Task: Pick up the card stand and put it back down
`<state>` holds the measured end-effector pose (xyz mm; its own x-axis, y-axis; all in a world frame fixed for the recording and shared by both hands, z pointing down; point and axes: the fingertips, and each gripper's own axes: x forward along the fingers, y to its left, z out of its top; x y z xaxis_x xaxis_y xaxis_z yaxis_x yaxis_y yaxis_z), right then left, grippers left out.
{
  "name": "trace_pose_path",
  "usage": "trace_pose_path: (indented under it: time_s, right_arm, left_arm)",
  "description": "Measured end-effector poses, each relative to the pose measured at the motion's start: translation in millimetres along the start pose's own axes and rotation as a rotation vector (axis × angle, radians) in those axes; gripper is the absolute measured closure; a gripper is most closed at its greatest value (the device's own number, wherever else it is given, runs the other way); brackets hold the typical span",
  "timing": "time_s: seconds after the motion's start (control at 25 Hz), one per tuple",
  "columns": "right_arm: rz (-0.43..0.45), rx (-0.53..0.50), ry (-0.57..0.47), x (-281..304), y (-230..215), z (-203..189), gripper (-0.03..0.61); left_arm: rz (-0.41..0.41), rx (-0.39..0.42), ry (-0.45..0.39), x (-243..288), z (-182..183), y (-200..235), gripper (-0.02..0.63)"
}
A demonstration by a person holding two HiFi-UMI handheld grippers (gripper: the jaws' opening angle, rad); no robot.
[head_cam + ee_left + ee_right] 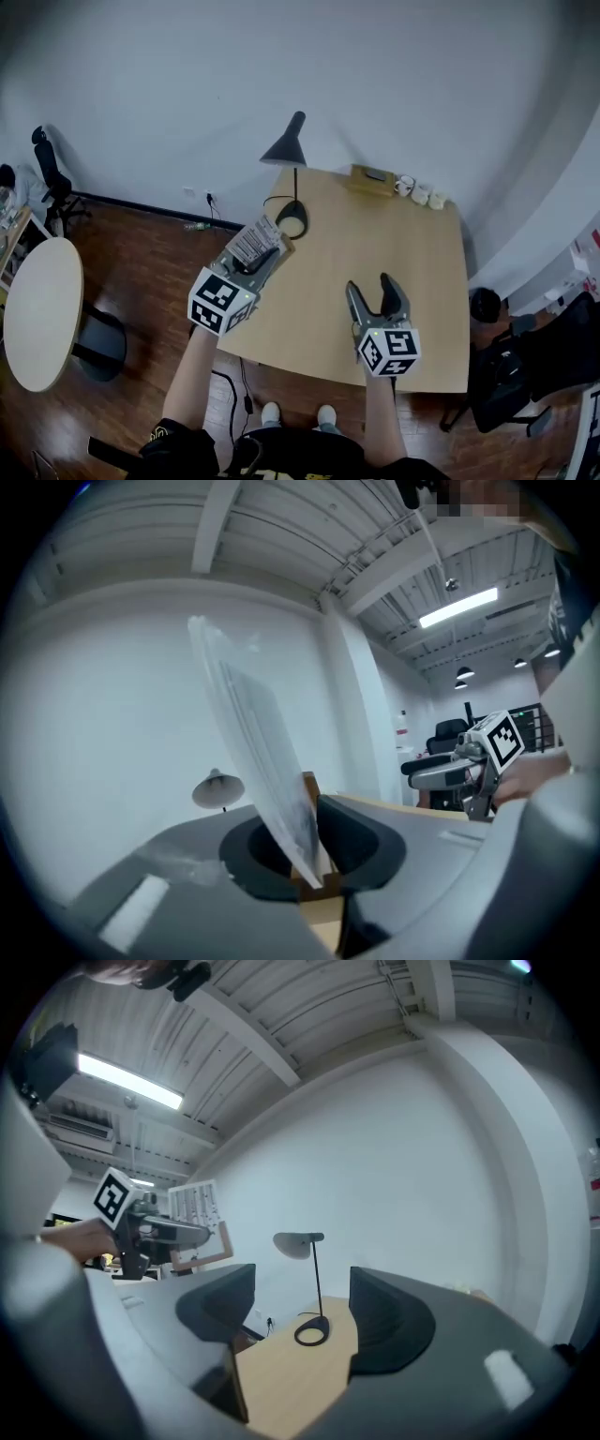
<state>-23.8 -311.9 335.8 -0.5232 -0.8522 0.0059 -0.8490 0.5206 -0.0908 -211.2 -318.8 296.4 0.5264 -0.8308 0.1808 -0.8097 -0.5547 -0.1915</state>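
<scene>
Now, head view: my left tool (272,251) holds the card stand (251,239) up over the desk's (403,262) edge. Left gripper view: it pinches the wooden base, so I should lower slowly, keeping it flat. Right gripper view: my right tool (302,1312) is apart, empty.

Card stand (254,240) in left hand-held gripper (266,256) over table's (412,281) left edge — lamp (285,148) beyond it, cups (422,194) at far right corner

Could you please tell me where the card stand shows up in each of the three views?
Head view: card stand left of centre, held by the left hand-held gripper.
Left gripper view: centre, between the jaws.
Right gripper view: left of centre, mid-height.
Shared landmark: black desk lamp, in all three.
</scene>
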Motion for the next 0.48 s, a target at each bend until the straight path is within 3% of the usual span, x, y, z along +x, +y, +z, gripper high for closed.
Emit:
trace_pose_path:
  time_s: [0.32,0.48]
  right_arm:
    - [-0.015,-0.012,-0.034,13.9,8.8,15.8,0.256]
    - [-0.024,-0.010,-0.022,21.8,13.1,12.1,0.256]
  left_arm:
    - [0.383,-0.028,-0.045,-49.7,-21.2,18.4,0.557]
    - [0.479,-0.031,-0.076,-60.7,-23.1,16.2,0.557]
